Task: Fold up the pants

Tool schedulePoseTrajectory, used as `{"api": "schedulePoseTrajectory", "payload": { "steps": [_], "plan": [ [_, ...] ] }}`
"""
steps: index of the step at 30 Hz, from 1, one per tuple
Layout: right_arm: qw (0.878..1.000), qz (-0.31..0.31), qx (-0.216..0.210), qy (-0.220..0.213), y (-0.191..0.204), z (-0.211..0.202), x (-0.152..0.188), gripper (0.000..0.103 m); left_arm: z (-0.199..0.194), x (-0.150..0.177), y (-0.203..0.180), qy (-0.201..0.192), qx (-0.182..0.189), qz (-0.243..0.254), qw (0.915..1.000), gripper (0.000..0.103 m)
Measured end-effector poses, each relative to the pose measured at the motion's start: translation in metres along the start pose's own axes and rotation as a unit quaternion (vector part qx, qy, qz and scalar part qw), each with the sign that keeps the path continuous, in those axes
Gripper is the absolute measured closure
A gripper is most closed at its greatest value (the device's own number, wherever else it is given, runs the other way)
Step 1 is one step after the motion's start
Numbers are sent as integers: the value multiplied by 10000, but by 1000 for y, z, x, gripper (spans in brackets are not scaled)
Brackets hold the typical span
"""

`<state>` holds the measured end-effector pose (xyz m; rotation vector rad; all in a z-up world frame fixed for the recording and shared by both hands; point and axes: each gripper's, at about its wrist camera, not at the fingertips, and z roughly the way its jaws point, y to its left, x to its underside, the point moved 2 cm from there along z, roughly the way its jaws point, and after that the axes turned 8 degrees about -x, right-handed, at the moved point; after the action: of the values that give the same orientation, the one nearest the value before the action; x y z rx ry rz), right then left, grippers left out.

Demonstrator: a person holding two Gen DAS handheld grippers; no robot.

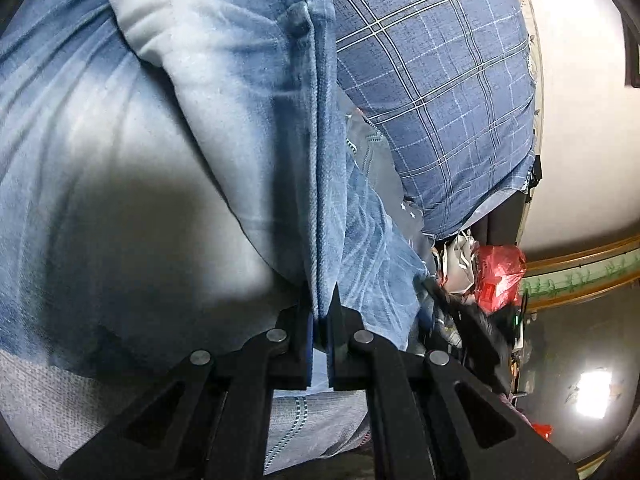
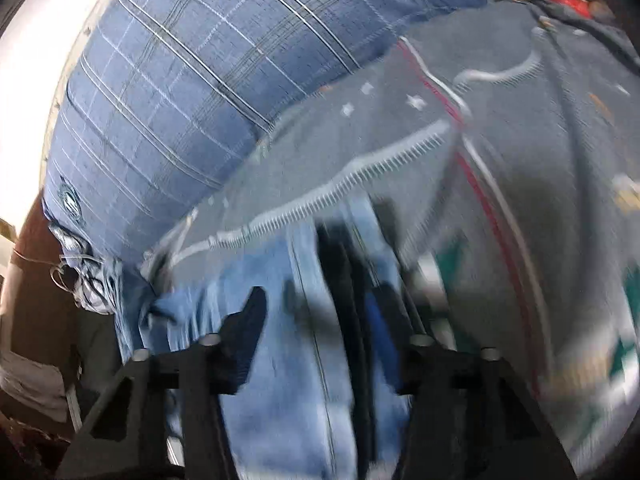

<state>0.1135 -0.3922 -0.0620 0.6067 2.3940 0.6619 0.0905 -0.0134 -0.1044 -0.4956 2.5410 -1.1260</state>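
Beside plaid bedding point(image 1: 440, 92), left fingers point(image 1: 308, 344) pinch pants point(image 1: 180, 140).

A plump blue plaid cushion point(image 1: 436, 92) rests against a plain white wall point(image 1: 584, 140), above a grey patterned blanket point(image 2: 500, 128). A crumpled red plastic bag point(image 1: 500, 276) lies nearby; a bright window point(image 1: 592, 394) glows beyond.

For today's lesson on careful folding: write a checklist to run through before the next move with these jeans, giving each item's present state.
1. Left gripper shut on the jeans seam: ok.
2. Right gripper gripping the jeans: not ok, its fingers stand apart over the denim.
3. Jeans lying flat: not ok, creased and bunched.
4. Plaid pillow clear of the jeans: cannot tell.
5. Right wrist view sharp enough to judge: not ok, blurred.
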Motion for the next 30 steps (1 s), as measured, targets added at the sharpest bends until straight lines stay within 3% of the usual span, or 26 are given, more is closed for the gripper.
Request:
{"api": "schedulePoseTrajectory", "payload": {
  "steps": [1, 3, 8, 10, 12, 14, 16, 19, 21, 24, 26, 29, 30],
  "plan": [
    [9998, -169, 105, 88, 3, 11, -8, 97, 0, 0, -2, -9, -5, 35, 10000, 98],
    [9997, -169, 193, 39, 5, 13, -14, 97, -6, 4, -12, -92, 35, 246, 9996, 98],
    [9945, -764, -41, -717, 37, -37, -20, 98, -25, 13, -40, -374, 263, 830, 9955, 98],
    [9946, -797, 262, -609, 26, -30, -25, 97, -14, 14, -41, -214, 256, 816, 9961, 98],
    [9964, -618, 509, -266, 8, -8, -26, 96, 12, 17, -35, 76, -77, 858, 9963, 98],
    [9972, -351, 648, 97, -9, 14, -24, 90, 27, 18, -22, 157, -275, 756, 9966, 98],
    [9985, -169, 504, 101, -12, 15, -21, 85, 29, 18, -15, 251, -225, 572, 9978, 98],
    [9989, -231, 231, -344, 2, -17, -10, 52, 18, 19, -17, 287, -153, 659, 9973, 94],
    [9975, -334, 19, -624, 16, -35, 1, 50, 7, 21, -25, 193, -186, 855, 9960, 86],
    [9923, -872, -530, -702, 51, -45, 22, 45, -9, 20, -42, 15, -229, 1100, 9937, 63],
    [9881, -1102, -875, -623, 70, -41, 32, 43, -30, 17, -53, -239, -265, 1295, 9909, 45],
    [9829, -1286, -1285, -284, 95, -23, 42, 40, -55, 0, -58, -380, -315, 1242, 9910, 30],
    [9813, -1306, -1408, -116, 102, -15, 45, 40, -61, -14, -57, -290, -306, 1086, 9932, 30]
  ]
}}
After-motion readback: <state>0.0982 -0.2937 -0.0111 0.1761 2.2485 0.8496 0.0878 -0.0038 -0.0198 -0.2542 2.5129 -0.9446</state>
